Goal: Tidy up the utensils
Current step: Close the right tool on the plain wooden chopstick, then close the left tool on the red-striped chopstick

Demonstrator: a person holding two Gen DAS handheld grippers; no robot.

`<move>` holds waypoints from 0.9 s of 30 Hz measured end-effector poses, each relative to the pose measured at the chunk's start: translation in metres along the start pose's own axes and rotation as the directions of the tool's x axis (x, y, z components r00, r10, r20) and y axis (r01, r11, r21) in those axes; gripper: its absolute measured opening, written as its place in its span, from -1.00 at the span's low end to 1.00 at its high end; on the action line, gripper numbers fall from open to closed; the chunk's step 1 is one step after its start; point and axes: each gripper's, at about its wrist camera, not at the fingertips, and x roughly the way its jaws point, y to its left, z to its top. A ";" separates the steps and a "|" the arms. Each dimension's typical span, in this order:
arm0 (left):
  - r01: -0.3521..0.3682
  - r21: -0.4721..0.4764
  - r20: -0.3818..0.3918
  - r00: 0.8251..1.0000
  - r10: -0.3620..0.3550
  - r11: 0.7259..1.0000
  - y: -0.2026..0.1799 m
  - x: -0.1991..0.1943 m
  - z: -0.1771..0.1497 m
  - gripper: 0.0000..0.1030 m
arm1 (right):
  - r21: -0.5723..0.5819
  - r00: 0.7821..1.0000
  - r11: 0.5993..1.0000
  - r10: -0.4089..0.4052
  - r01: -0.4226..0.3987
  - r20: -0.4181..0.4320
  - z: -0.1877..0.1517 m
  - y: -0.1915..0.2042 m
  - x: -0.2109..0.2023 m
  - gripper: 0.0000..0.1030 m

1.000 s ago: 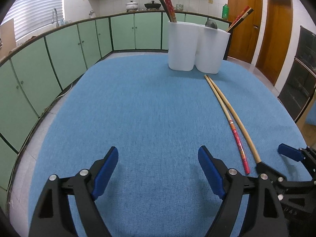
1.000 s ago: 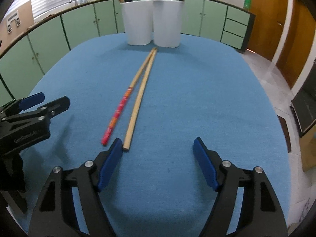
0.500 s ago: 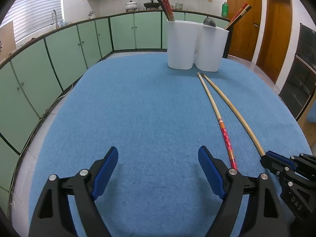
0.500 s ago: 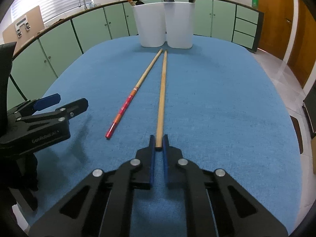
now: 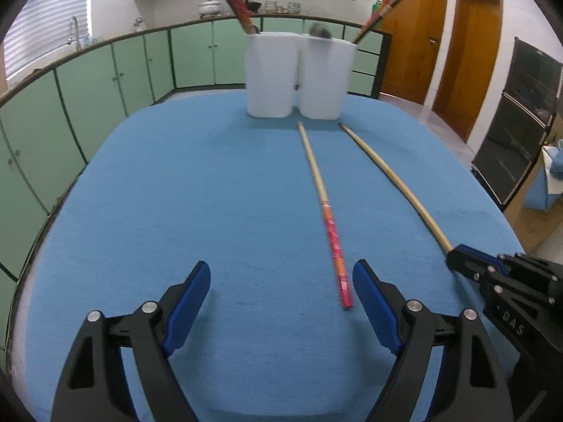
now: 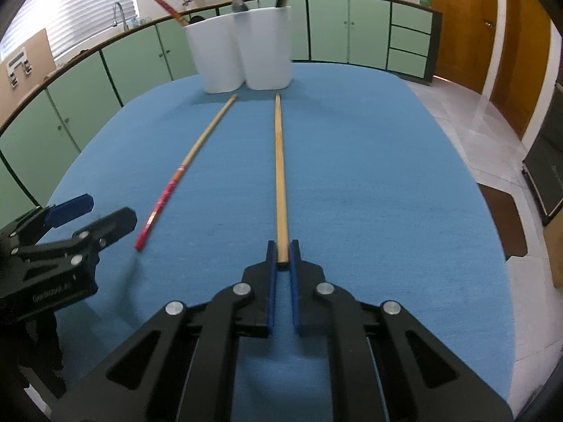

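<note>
Since half a second ago the plain wooden chopstick [image 6: 280,176] has swung away from the red-handled chopstick [image 6: 183,172]: their far tips, nearly touching before, now lie apart on the blue tablecloth [image 6: 369,183], and the plain one points at the right-hand cup of the white double utensil holder [image 6: 246,52]. The right gripper [image 6: 280,253] stays clenched on the near end of the plain chopstick, its blue pads pressed to either side of it, as it was half a second ago; a second ago it was spread wide. The left gripper [image 5: 281,302] remains released, jaws wide apart and holding nothing, and the red end of the red-handled chopstick [image 5: 330,225] now lies just inside its right finger. In the left wrist view the clamped end of the plain chopstick [image 5: 394,176] is hidden inside the right gripper [image 5: 457,256]. The holder [image 5: 299,77] is blurred there; dark and red chopsticks lean out of both cups, and a grey rounded thing between them is too smeared to name. Green cabinets [image 5: 105,81] ring the table, wooden doors [image 5: 468,52] beyond.
</note>
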 end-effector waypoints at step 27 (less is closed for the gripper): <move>-0.043 0.003 -0.020 0.999 0.043 0.999 -0.023 0.004 -0.002 -0.89 | 0.002 1.000 1.000 -0.016 0.016 0.007 -0.003 -0.002 0.002 -0.88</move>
